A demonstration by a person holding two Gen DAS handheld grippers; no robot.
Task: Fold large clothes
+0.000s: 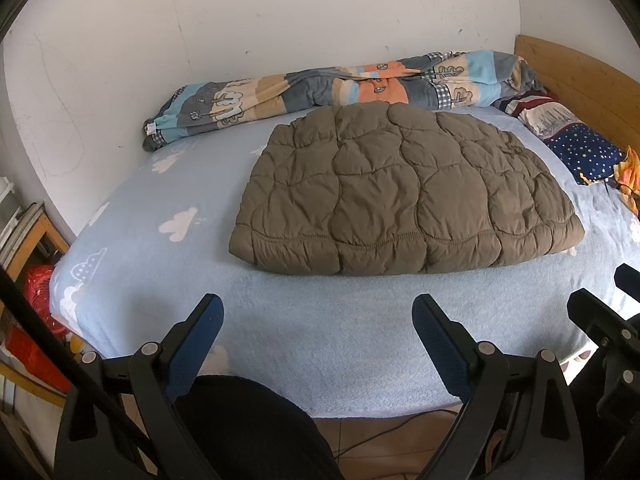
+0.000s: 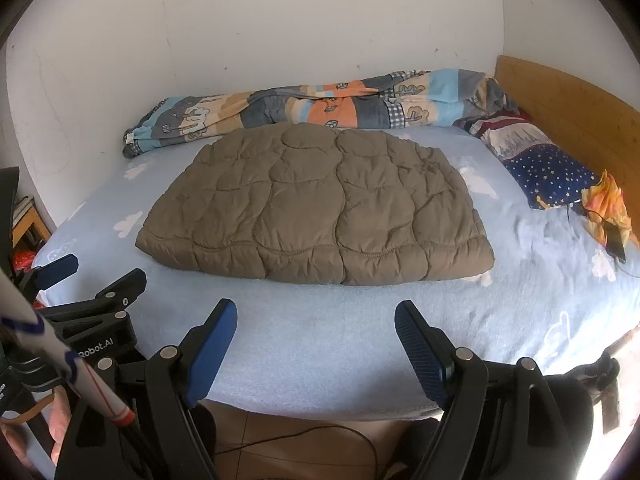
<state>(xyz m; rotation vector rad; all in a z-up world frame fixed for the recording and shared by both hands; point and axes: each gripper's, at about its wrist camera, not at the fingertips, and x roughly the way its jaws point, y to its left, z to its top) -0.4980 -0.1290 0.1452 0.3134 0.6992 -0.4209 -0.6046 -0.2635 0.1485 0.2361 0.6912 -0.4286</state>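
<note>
A brown quilted jacket (image 1: 404, 192) (image 2: 316, 212) lies folded flat in the middle of the bed, on the light blue cloud-print sheet (image 1: 168, 264) (image 2: 320, 344). My left gripper (image 1: 318, 304) hovers over the near edge of the bed, short of the jacket, open, with nothing between its blue pads. In the same way my right gripper (image 2: 316, 310) stands open and empty, a little before the jacket's near hem. Each gripper shows at the side of the other's view: the right one (image 1: 616, 292), the left one (image 2: 96, 276).
A rolled patterned quilt (image 1: 332, 88) (image 2: 312, 110) lies along the white wall. A star-print pillow (image 1: 576, 144) (image 2: 548, 172) and an orange cloth (image 2: 608, 208) with a phone (image 2: 616, 244) sit by the wooden headboard (image 2: 568, 108). Cluttered shelf (image 1: 32, 248) left; tiled floor and cable (image 2: 312, 440) below.
</note>
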